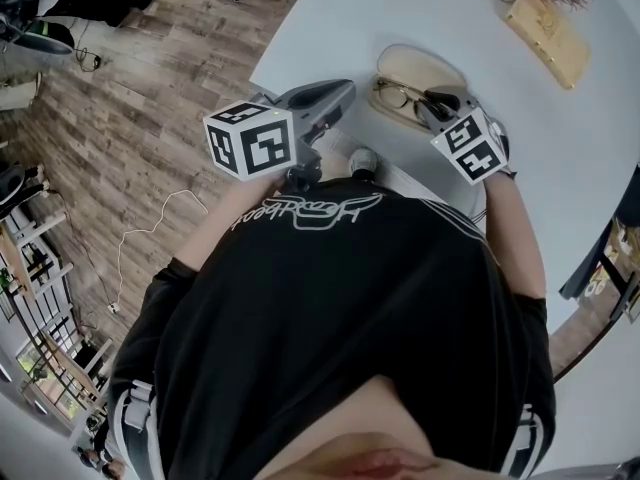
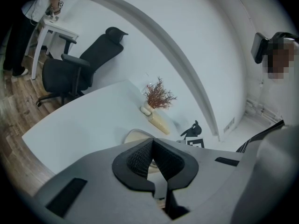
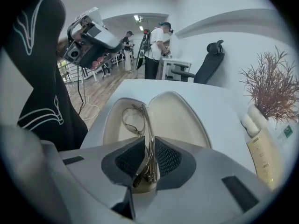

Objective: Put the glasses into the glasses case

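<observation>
Glasses (image 3: pixel 138 121) — clamped between jaws of right gripper (image 3: pixel 149 146), over open case (image 3: pixel 184 120) | left gripper (image 2: pixel 152 144) — jaws together, empty, above table (image 2: pixel 88 120)

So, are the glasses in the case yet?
Nearly. Done: the case lies open. In hand: the right gripper pinches the glasses in its fingers, right over it. Still to do: let go, then probably shut the case. The left gripper is shut on nothing.

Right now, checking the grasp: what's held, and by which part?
Right gripper holds the glasses by one end of the frame; left gripper holds nothing.
</observation>
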Tool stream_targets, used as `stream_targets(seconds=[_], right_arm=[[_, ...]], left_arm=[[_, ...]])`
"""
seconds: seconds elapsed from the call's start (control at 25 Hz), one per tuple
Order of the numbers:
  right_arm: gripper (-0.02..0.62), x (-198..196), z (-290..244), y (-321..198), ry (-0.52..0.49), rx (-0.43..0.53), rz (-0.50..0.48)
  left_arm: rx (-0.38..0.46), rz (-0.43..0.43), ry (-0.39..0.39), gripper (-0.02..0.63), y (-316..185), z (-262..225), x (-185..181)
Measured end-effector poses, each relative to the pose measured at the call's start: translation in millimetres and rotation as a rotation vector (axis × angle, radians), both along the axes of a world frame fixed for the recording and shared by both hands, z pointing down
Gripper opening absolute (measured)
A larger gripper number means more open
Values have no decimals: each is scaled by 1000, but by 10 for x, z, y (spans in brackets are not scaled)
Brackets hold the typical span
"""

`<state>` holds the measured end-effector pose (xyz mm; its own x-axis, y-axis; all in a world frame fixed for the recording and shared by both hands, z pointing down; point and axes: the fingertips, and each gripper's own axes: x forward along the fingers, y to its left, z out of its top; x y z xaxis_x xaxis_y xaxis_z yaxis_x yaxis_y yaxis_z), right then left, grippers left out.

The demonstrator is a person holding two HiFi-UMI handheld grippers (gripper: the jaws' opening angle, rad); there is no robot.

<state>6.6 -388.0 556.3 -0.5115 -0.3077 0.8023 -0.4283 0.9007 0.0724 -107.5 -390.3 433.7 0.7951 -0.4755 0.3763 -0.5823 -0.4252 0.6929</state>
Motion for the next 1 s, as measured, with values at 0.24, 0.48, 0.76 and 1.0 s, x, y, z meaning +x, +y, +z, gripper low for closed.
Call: stream_targets(seconds=[0.24, 0.48, 0.76, 1.0], right_arm=[[54, 15, -100, -91, -48, 14, 42], [60, 103, -423, -139, -143, 90, 118], [58, 219, -1142, 57, -311, 251, 219], [51, 353, -1853, 538, -428, 374, 242]], left_arm=[[-3, -3, -3, 6, 55, 18, 22], [17, 8, -9, 6, 139, -31, 124], [65, 25, 3, 6, 410, -268, 292], [140, 40, 32, 6, 764, -648, 484]])
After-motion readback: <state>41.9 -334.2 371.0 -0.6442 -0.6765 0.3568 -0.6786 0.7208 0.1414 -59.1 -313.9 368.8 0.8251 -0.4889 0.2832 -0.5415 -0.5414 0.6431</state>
